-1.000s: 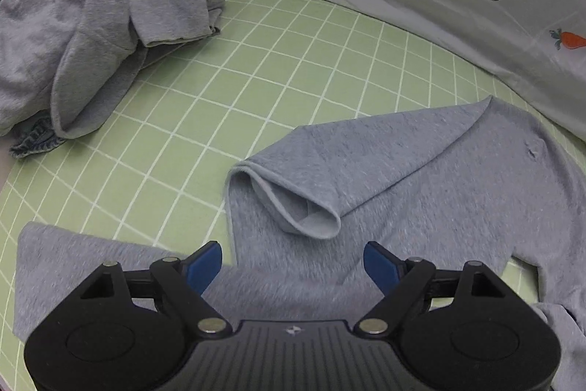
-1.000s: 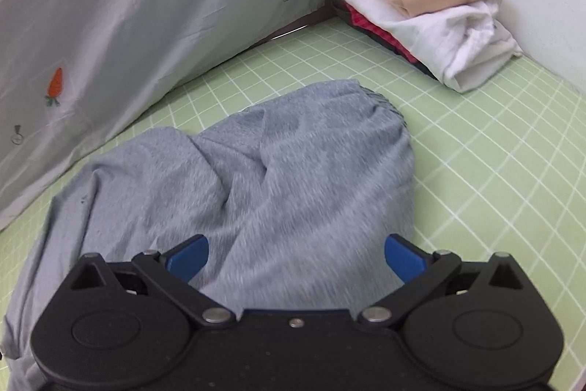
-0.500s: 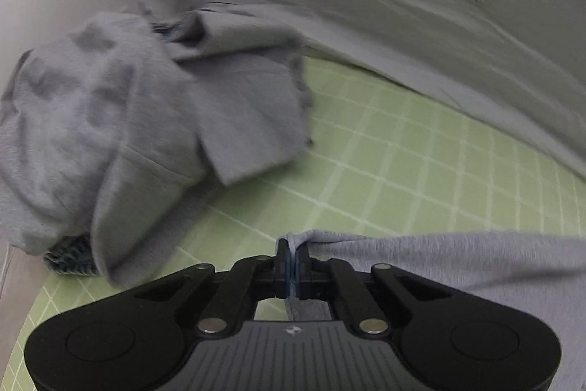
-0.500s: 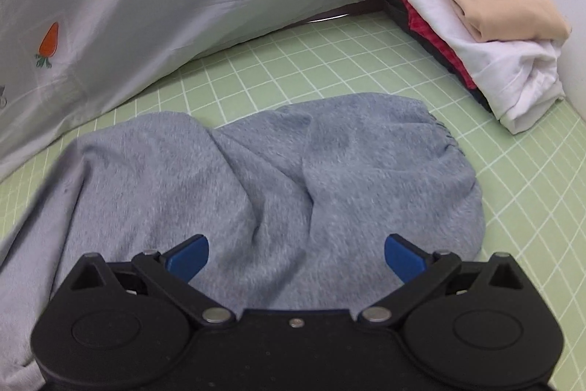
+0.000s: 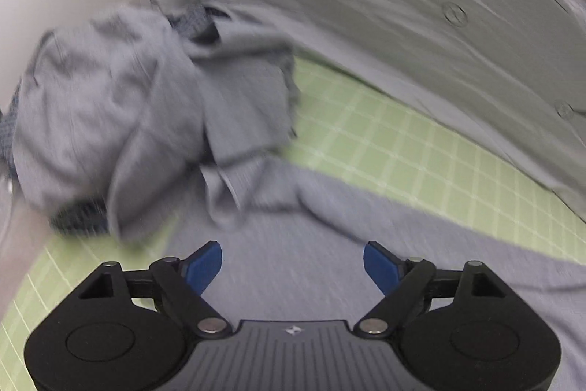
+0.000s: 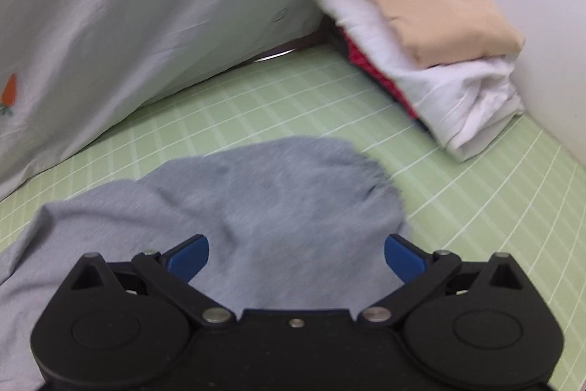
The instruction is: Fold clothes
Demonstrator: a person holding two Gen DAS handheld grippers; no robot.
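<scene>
Now the left claw (image 5: 292, 262) is opening, the right claw (image 6: 296, 257) wide apart; the gray garment (image 6: 256, 204) may catch the heap (image 5: 121, 120) at ten o'clock.

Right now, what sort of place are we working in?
Probably a home laundry-folding spot: a green grid mat as the work surface, a stack of folded clothes in the corner, and a carrot-print sheet draped behind.

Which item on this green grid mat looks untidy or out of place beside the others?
The crumpled grey pile at the left of the mat is unfolded, with dark fabric poking out, unlike the neat folded stack in the right corner.
</scene>
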